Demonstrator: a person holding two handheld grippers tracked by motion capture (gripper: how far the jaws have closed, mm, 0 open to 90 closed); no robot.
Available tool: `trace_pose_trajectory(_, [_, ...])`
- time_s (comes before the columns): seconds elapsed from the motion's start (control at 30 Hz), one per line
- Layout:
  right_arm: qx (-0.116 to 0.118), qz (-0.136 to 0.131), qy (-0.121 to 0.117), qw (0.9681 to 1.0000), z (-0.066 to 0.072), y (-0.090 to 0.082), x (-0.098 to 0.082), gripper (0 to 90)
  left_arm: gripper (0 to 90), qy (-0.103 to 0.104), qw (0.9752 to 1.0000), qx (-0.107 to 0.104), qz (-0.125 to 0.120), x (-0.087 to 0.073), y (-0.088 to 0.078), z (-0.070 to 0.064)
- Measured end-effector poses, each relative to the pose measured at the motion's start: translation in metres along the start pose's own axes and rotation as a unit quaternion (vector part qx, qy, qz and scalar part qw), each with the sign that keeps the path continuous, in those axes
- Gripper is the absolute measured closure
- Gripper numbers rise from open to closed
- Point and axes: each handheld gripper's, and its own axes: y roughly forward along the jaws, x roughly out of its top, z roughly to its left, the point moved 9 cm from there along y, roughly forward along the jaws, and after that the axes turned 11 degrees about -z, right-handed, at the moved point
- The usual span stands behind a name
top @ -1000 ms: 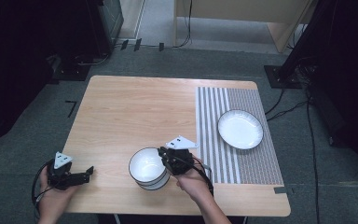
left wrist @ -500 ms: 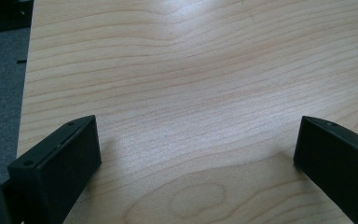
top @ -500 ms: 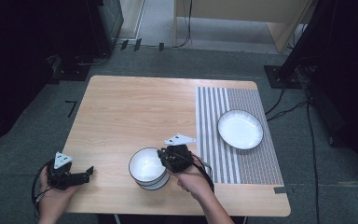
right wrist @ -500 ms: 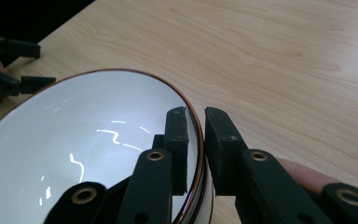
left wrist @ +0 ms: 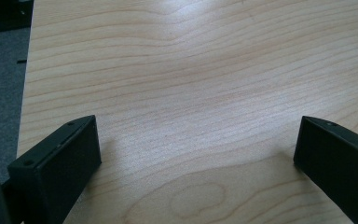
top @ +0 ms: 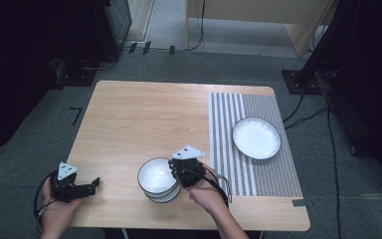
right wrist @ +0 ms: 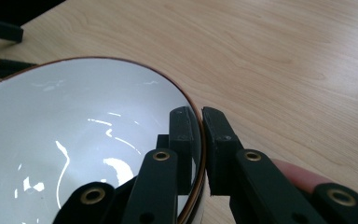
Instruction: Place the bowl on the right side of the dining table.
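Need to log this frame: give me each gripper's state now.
Left gripper: open, holding nothing, over bare table.
Right gripper: shut on the white bowl, rim between its fingers.

No writing, label, brand or number can be read anywhere here. The bowl (top: 157,179) near the table's (top: 144,119) front edge is plain white, the plate (top: 256,138) toward the right edge likewise, and the striped mat (top: 273,174) beneath it carries only lines, no lettering.
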Motion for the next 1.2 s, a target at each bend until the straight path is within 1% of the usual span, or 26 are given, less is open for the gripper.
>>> trace_pose_trajectory(0.03, [-0.001,-0.012,0.013,0.9998,0.000,-0.002,0.002,85.5,0.0,0.000,1.0000,0.000,0.000,0.000,0.000,0.000])
trace_pose_trajectory(0.1, [0.000,-0.014,0.015,0.9998,0.000,-0.003,0.002,85.5,0.0,0.000,1.0000,0.000,0.000,0.000,0.000,0.000])
trace_pose_trajectory(0.2, [-0.003,-0.025,0.020,0.9995,0.000,-0.006,0.001,86.0,0.0,0.000,1.0000,0.000,0.000,0.000,0.000,0.000])
trace_pose_trajectory(0.27, [-0.004,-0.031,0.020,0.9993,0.001,-0.007,0.003,86.2,0.0,0.000,1.0000,0.000,0.000,0.000,0.000,0.000])
trace_pose_trajectory(0.37, [-0.008,-0.035,0.010,0.9993,0.001,-0.009,0.004,86.4,0.0,0.000,1.0000,0.000,0.000,0.000,0.000,0.000])
trace_pose_trajectory(0.43, [-0.008,-0.035,0.012,0.9993,0.001,-0.010,0.004,86.4,0.0,0.000,1.0000,0.000,0.000,0.000,0.000,0.000])
trace_pose_trajectory(0.5, [-0.007,-0.037,0.021,0.9991,0.001,-0.010,0.004,86.5,0.0,0.000,1.0000,0.000,0.000,0.000,0.000,0.000])
trace_pose_trajectory(0.77, [-0.005,-0.036,0.026,0.9990,0.000,-0.010,0.004,86.6,0.0,0.000,1.0000,0.000,0.000,0.000,0.000,0.000])
trace_pose_trajectory(0.83, [0.000,-0.033,0.029,0.9990,0.000,-0.010,0.003,86.2,0.0,0.000,1.0000,0.000,0.000,0.000,0.000,0.000])
trace_pose_trajectory(0.9, [0.004,-0.030,0.038,0.9988,-0.001,-0.009,0.004,85.5,0.0,0.000,1.0000,0.000,0.000,0.000,0.000,0.000])
trace_pose_trajectory(0.93, [0.004,-0.030,0.038,0.9988,-0.001,-0.009,0.004,85.5,0.0,0.000,1.0000,0.000,0.000,0.000,0.000,0.000])
trace_pose_trajectory(0.97, [0.006,-0.028,0.037,0.9989,-0.001,-0.009,0.004,85.0,0.0,0.000,1.0000,0.000,0.000,0.000,0.000,0.000])
trace_pose_trajectory(1.0, [0.007,-0.029,0.042,0.9987,-0.001,-0.007,0.006,80.5,0.0,0.000,1.0000,0.000,0.000,0.000,0.000,0.000])
trace_pose_trajectory(1.03, [0.009,-0.028,0.041,0.9987,-0.001,-0.006,0.006,77.3,0.0,0.000,1.0000,0.000,0.000,0.000,0.000,0.000])
trace_pose_trajectory(1.07, [0.009,-0.028,0.041,0.9987,-0.001,-0.006,0.006,77.3,0.0,0.000,1.0000,0.000,0.000,0.000,0.000,0.000])
trace_pose_trajectory(1.1, [0.022,-0.024,0.039,0.9987,0.001,-0.002,0.007,70.4,0.0,0.000,1.0000,0.000,0.000,0.000,0.000,0.000])
trace_pose_trajectory(1.13, [0.022,-0.024,0.039,0.9987,0.001,-0.002,0.007,70.4,0.0,0.000,1.0000,0.000,0.000,0.000,0.000,0.000])
trace_pose_trajectory(1.2, [0.026,-0.017,0.033,0.9990,0.003,0.002,0.008,65.5,0.0,0.000,1.0000,0.000,0.000,0.000,0.000,0.000])
